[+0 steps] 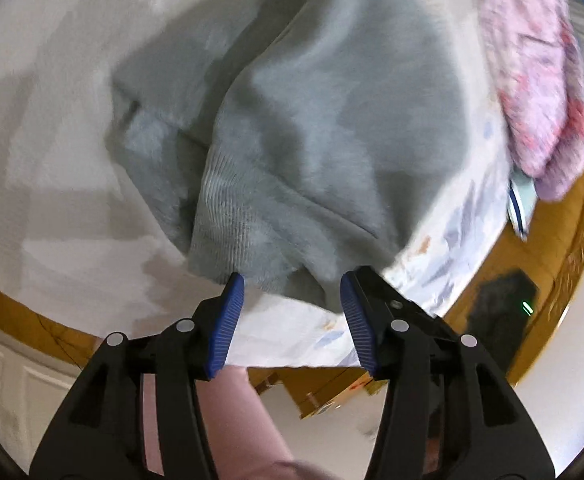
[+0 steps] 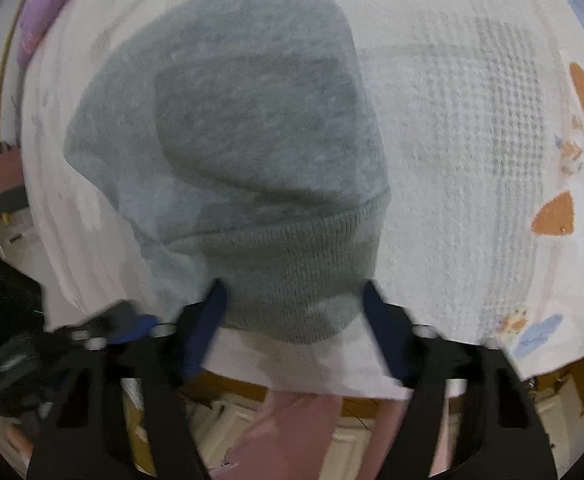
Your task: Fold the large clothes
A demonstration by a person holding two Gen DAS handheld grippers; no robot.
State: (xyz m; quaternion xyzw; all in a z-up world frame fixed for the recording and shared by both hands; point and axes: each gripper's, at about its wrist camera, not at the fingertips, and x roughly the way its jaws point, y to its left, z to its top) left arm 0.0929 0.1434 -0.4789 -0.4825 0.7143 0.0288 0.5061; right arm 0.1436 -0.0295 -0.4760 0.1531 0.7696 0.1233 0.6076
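the grey sweatshirt (image 1: pixel 300 120) lies bunched on the white bed cover (image 1: pixel 51 140), filling the centre of both views, its ribbed hem (image 2: pixel 292 280) at six o'clock nearest the claws. the left claw (image 1: pixel 292 312) stands apart, its blue pads (image 1: pixel 227 320) either side of the hem's edge, not pressing. the right claw (image 2: pixel 292 320) is also apart, straddling the ribbed band without a grip i can confirm; that view is blurred. a pink knit garment (image 1: pixel 540 92) sits at two o'clock. folding looks barely started: the sweatshirt is rumpled, no clean fold shows, so spreading and folding remain.
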